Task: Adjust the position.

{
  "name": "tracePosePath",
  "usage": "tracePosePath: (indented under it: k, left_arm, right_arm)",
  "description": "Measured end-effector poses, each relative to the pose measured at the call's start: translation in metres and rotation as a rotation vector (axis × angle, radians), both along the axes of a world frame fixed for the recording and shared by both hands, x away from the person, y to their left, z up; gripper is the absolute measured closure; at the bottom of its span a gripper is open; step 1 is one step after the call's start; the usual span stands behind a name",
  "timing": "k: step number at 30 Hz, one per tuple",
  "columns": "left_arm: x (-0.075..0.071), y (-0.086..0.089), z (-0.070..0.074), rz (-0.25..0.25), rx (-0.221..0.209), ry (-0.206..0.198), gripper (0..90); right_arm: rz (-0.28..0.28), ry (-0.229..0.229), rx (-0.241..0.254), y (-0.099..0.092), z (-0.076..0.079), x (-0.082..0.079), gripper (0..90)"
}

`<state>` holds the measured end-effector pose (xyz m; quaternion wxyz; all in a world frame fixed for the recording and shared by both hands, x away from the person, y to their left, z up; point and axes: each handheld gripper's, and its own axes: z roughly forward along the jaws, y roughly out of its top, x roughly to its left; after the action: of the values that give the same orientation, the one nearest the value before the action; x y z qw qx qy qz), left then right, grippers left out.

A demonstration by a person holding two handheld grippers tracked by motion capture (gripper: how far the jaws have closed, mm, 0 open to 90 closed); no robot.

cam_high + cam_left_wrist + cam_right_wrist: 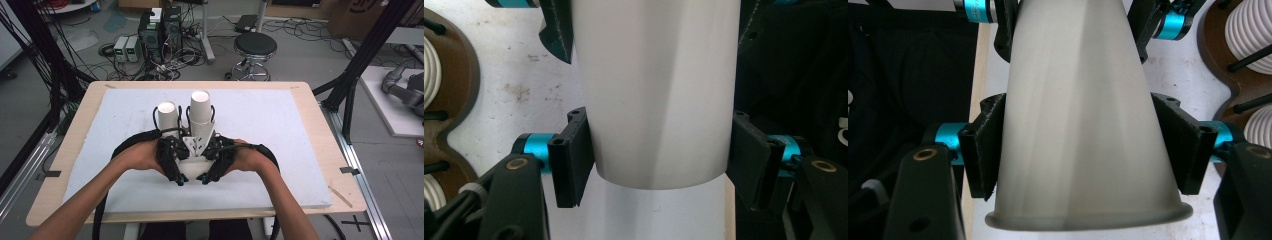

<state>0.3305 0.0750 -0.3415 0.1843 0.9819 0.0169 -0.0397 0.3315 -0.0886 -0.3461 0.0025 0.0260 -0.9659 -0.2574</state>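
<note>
We see two white paper cups, smooth and plain, each wider at one end than the other. The left cup (167,119) and the right cup (201,116) sit side by side above the middle of the table, almost touching, and the right one reaches up higher. Both cups point up and away from us, a little tilted, with a round end on top. In the right gripper view, the cup's rolled rim is nearest to us.

Our left gripper (172,162) squeezes the left cup between its black pads (574,157). Our right gripper (215,160) squeezes the right cup the same way.

Under them lies a flat white foam board (280,130) on a pale wooden table (325,150).
</note>
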Motion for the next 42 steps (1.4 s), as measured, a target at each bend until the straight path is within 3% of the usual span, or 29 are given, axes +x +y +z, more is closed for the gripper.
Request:
tracePosePath:
  k: [4,8,12,24,42]
  left_arm:
    - [0.000,0.000,0.000,-0.002,0.002,0.002,34.5]
    - [-0.001,-0.001,-0.001,0.001,0.007,0.000,34.4]
    - [-0.001,-0.001,-0.001,0.006,0.009,-0.003,34.5]
    - [0.000,-0.002,-0.003,0.005,0.024,-0.012,34.4]
    - [-0.005,0.002,-0.011,0.025,-0.013,-0.003,34.4]
  right_arm:
    - [0.003,0.002,0.005,-0.001,0.000,0.000,28.7]
    - [0.018,0.011,0.028,-0.001,-0.002,0.001,20.3]
    - [-0.001,0.017,0.054,-0.003,-0.001,0.002,14.6]
    - [-0.005,0.015,0.095,-0.004,0.002,0.003,14.5]
    - [-0.015,-0.003,0.200,-0.014,0.015,0.001,14.6]
